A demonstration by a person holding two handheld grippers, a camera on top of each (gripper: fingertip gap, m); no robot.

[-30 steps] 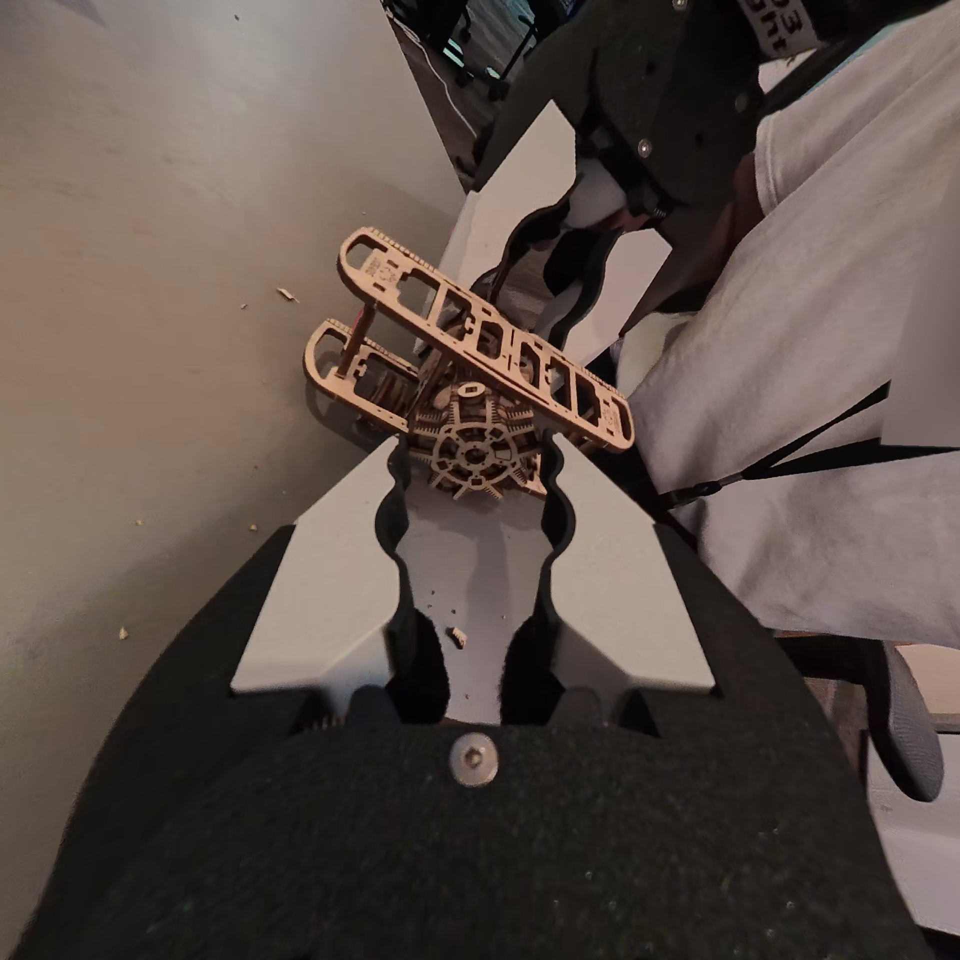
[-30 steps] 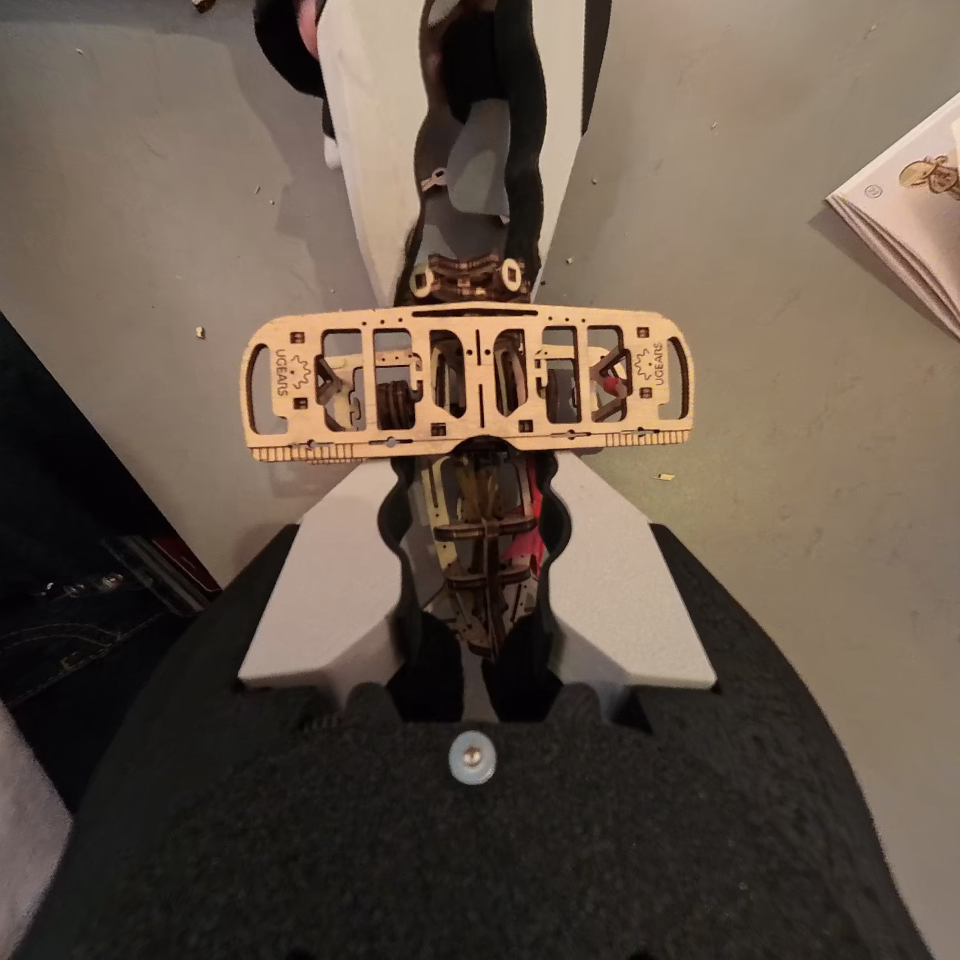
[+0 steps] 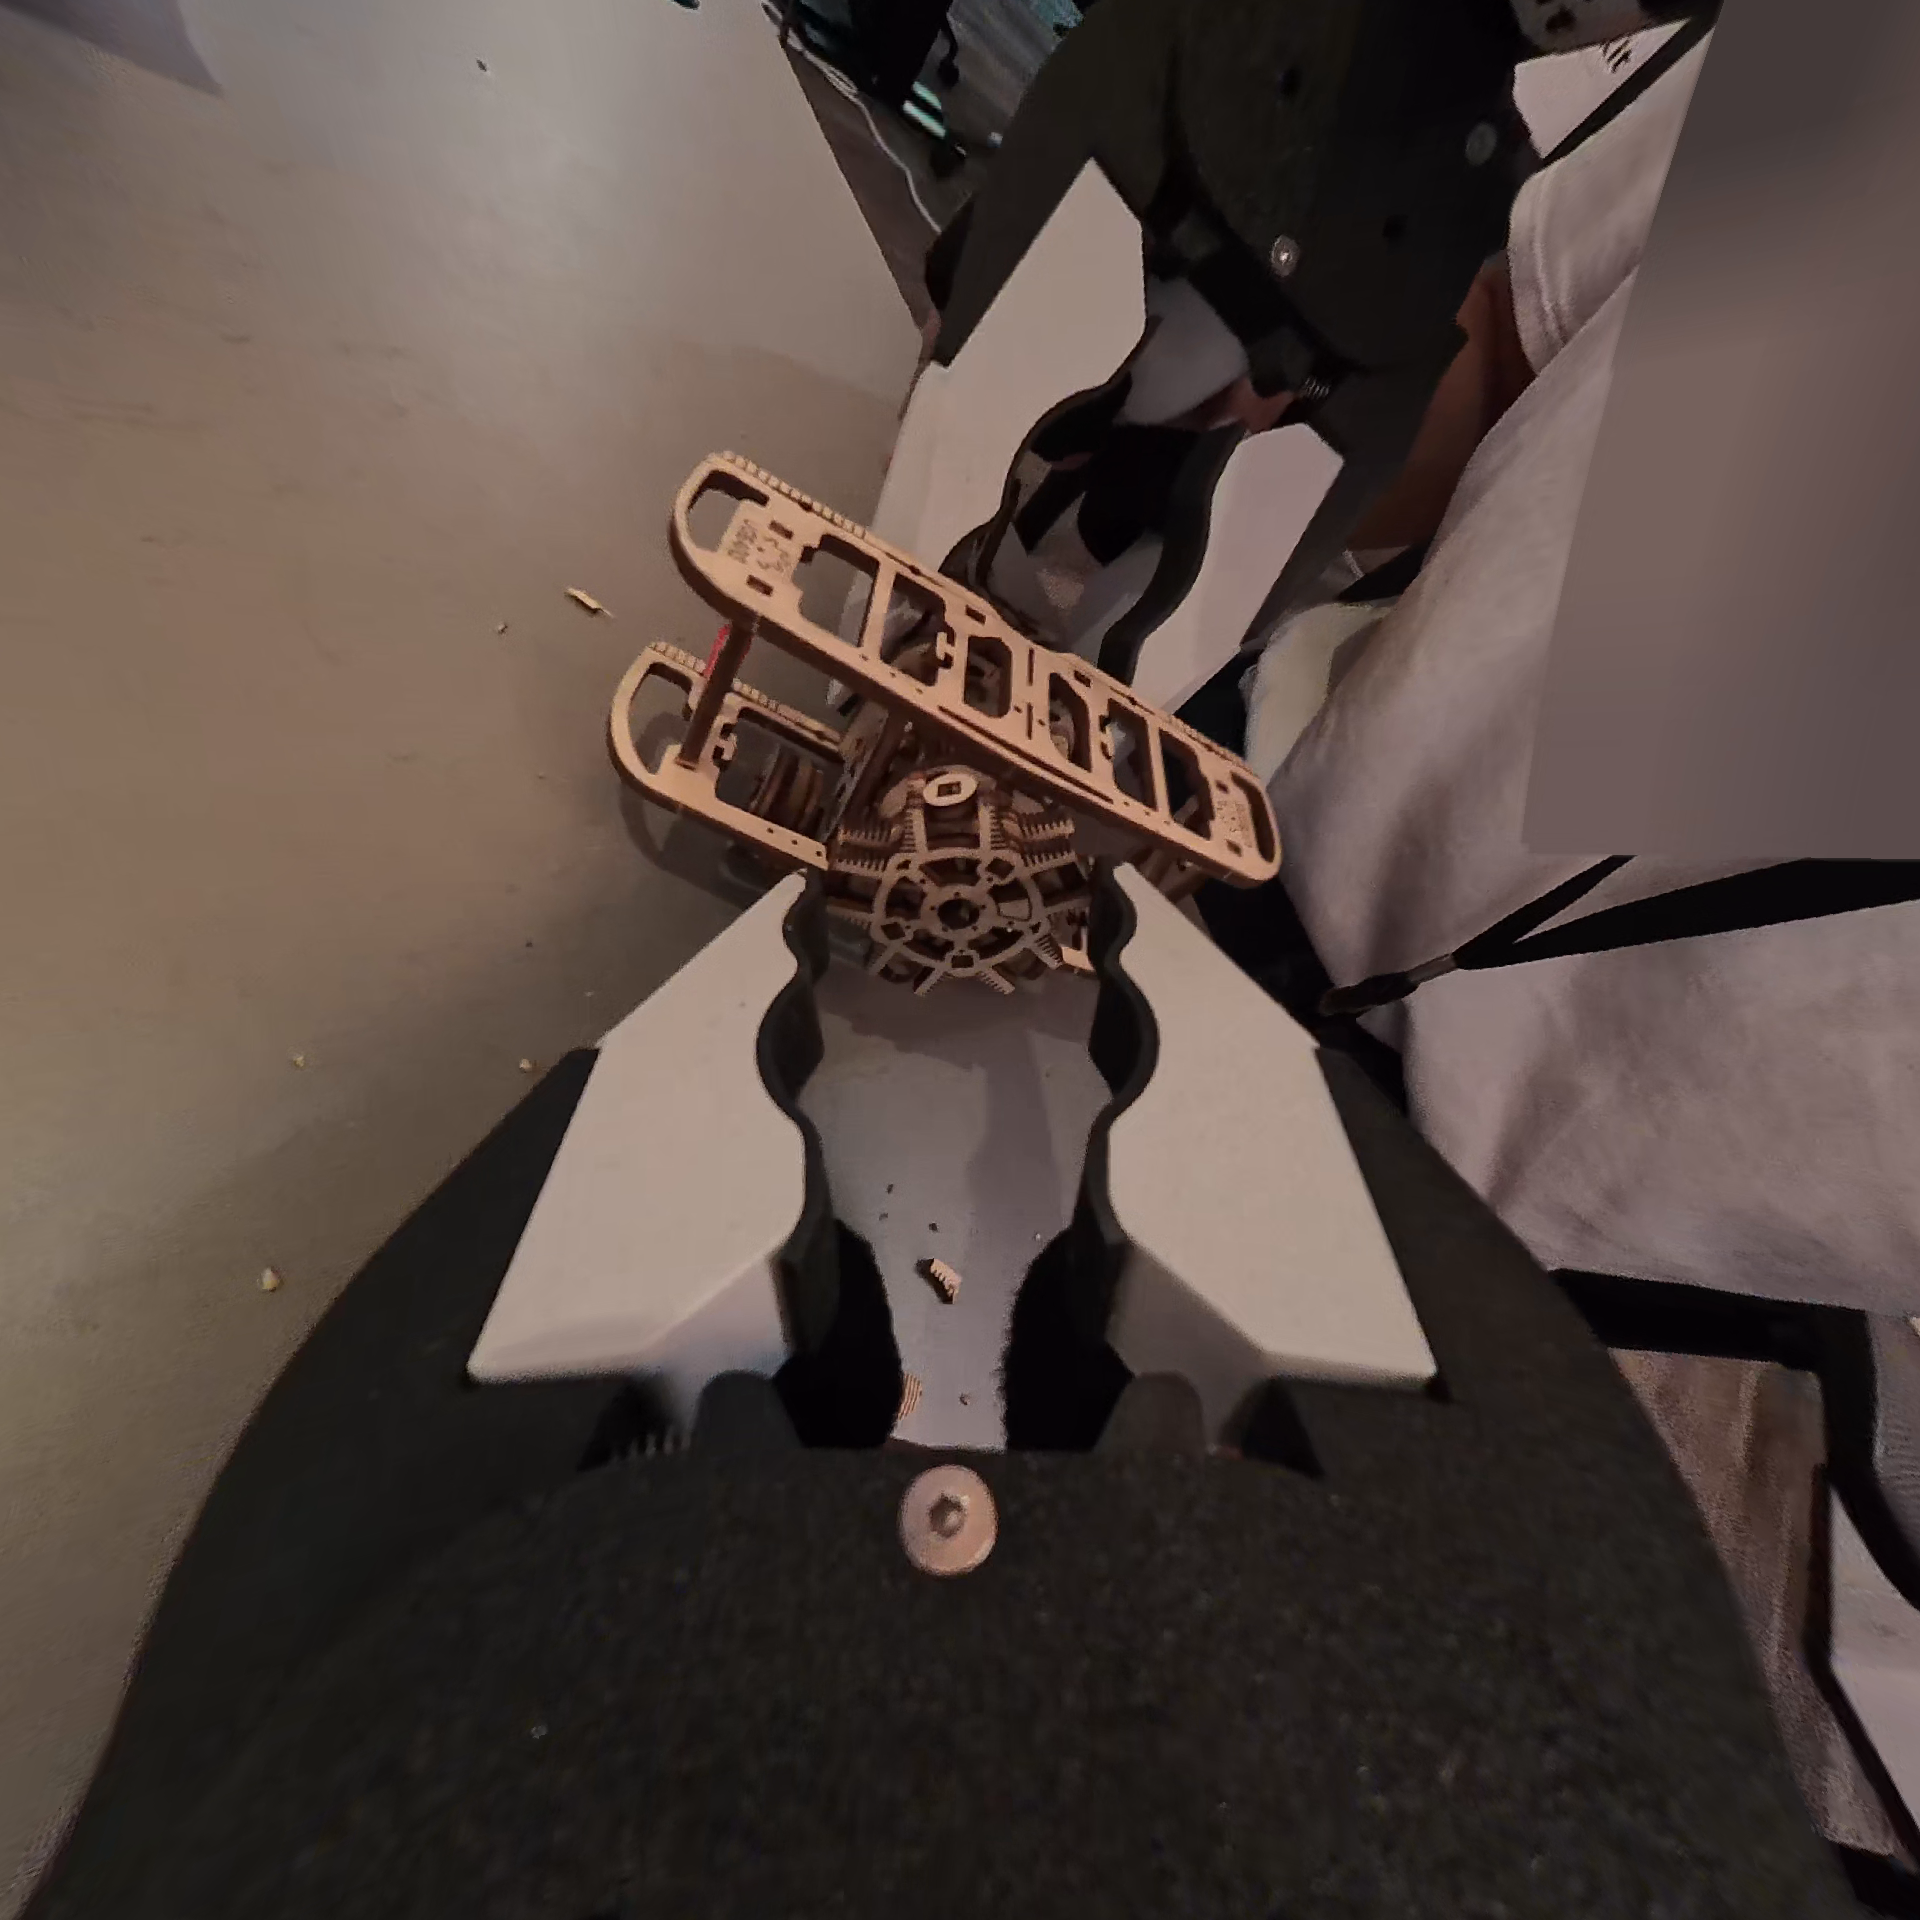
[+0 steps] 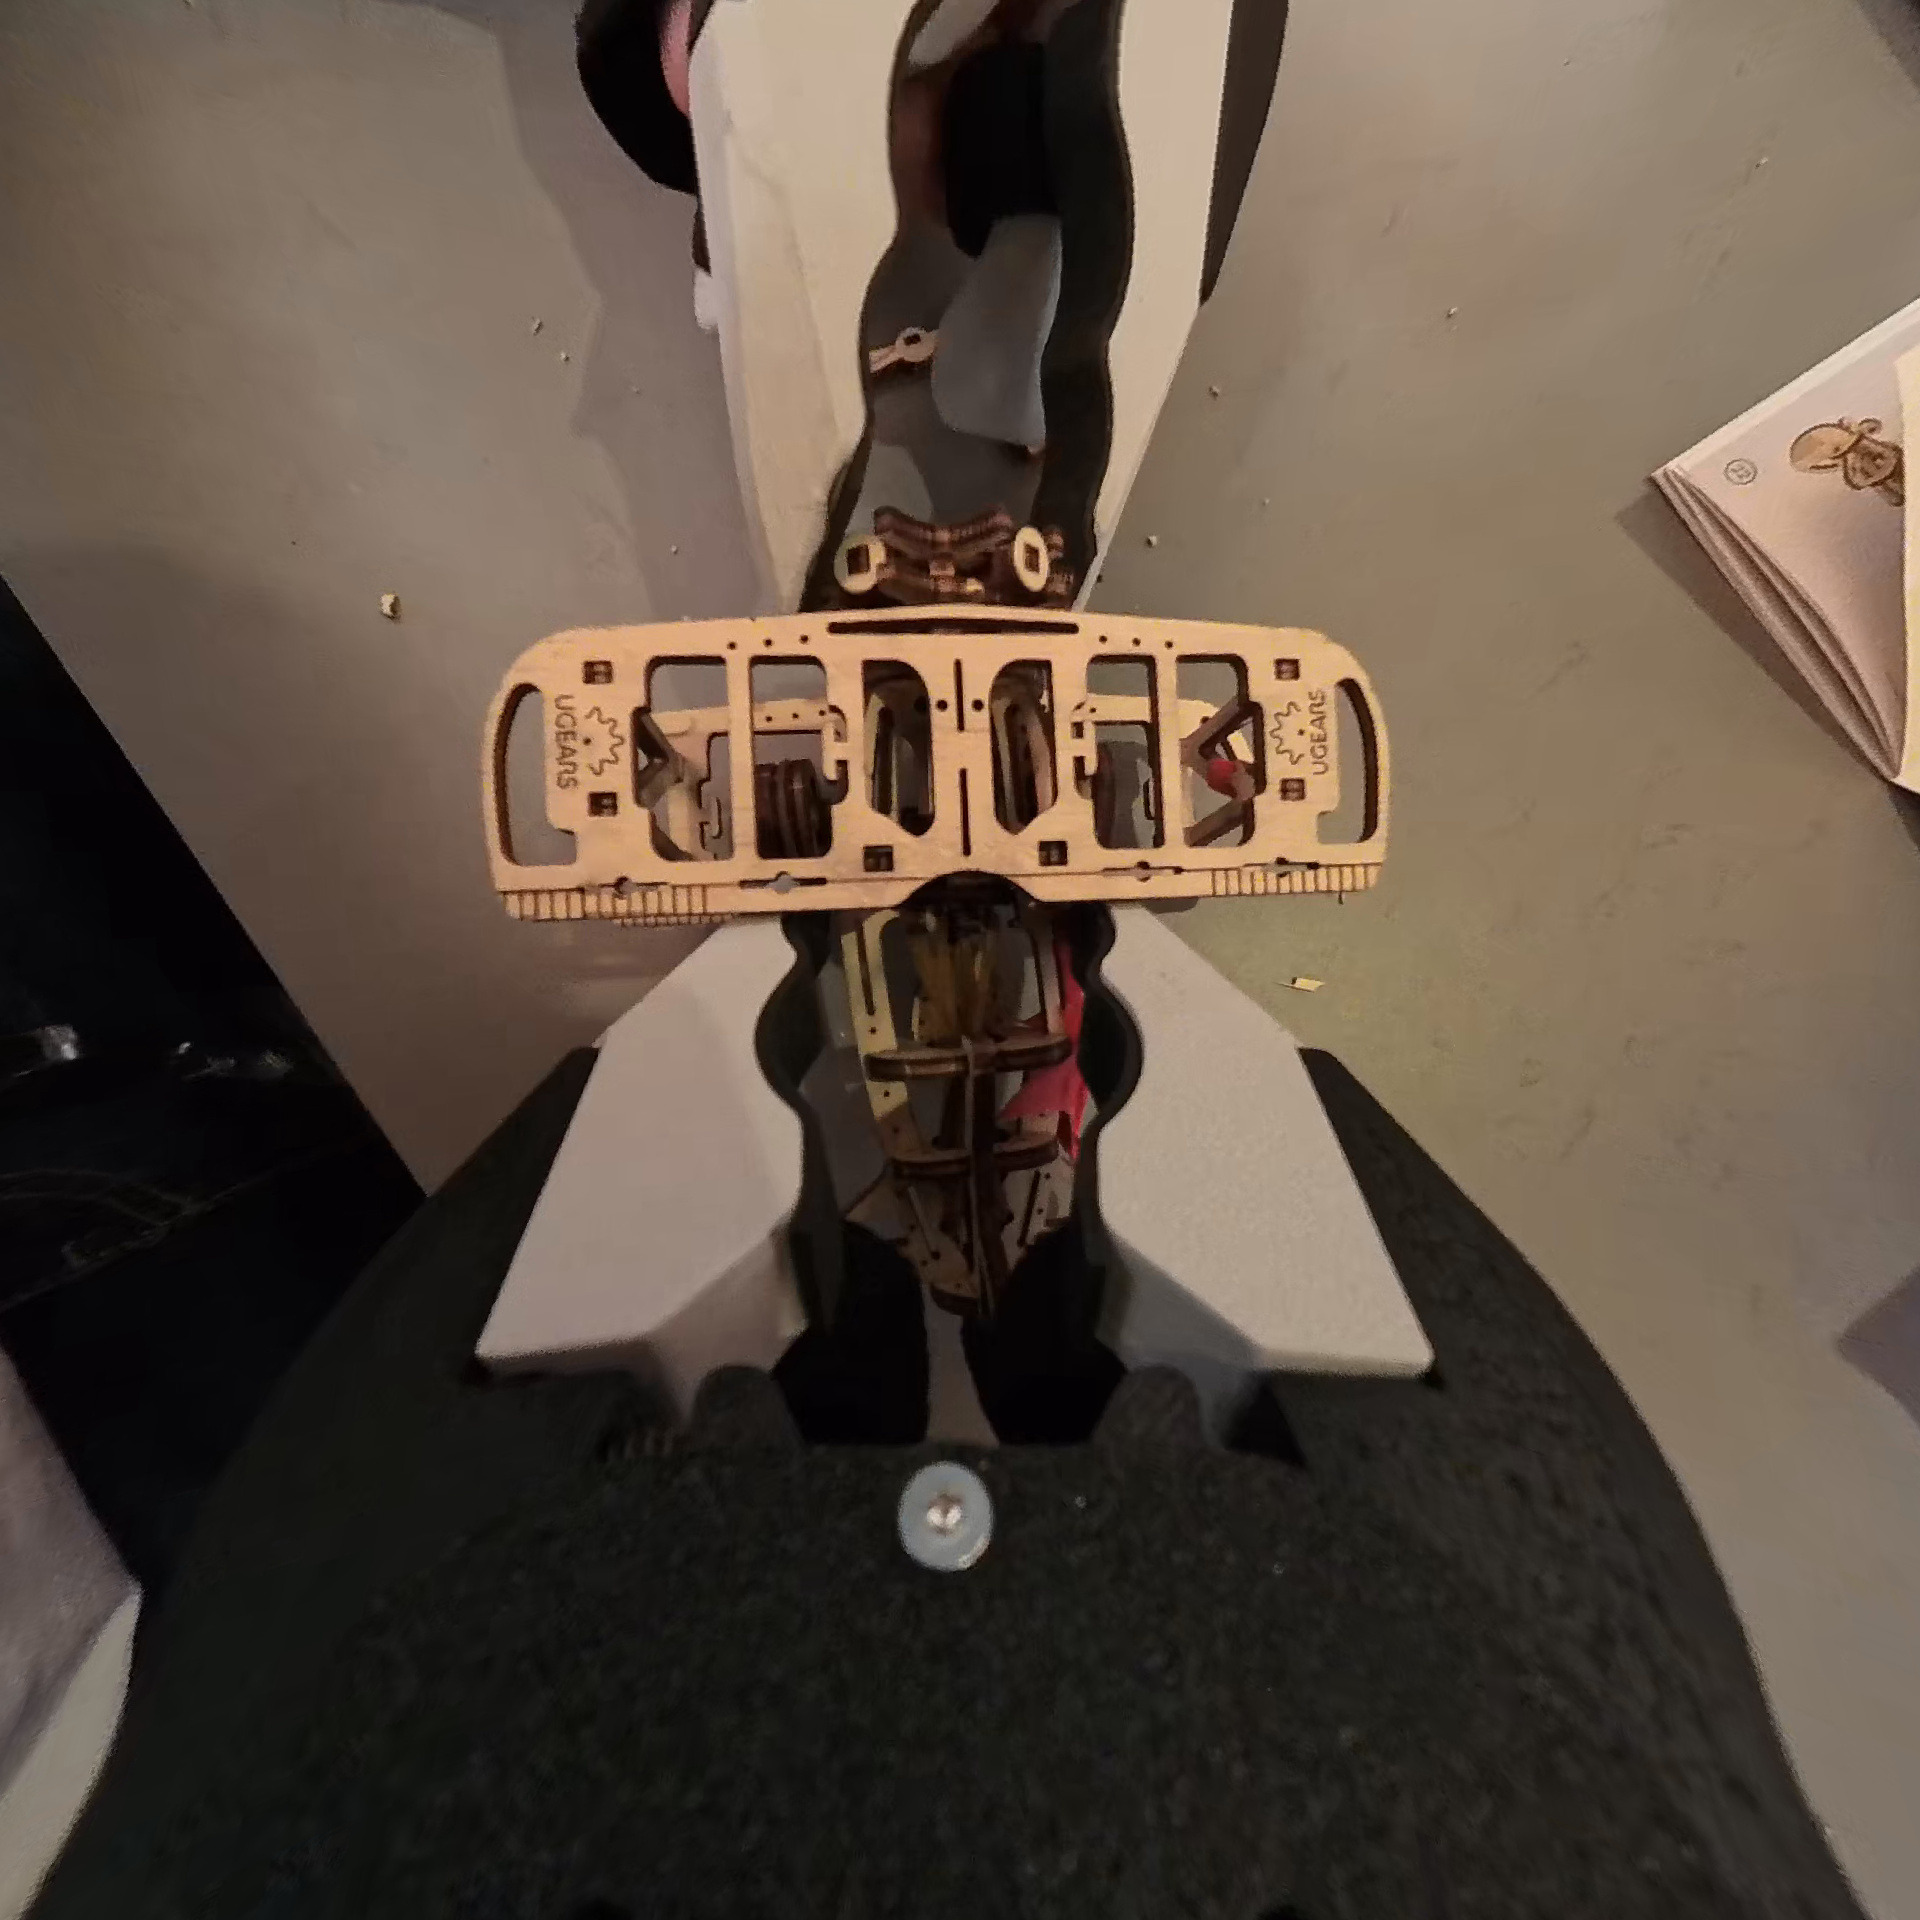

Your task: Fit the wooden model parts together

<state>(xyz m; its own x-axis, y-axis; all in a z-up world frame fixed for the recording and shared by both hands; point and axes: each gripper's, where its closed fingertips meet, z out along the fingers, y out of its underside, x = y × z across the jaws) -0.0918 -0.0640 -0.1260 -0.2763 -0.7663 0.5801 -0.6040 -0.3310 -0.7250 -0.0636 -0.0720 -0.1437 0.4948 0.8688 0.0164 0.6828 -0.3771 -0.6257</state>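
Gripping the wooden biplane model by its fuselage, the right gripper steadies it; the left gripper, jaws released, must close squarely on the radial engine.

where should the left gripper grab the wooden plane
Probably the round engine nose, coming straight in head-on. It is the solid block of the wooden plane and sits between the left gripper fingertips. The wings are thin, cut-out plates. The right gripper holds the body.
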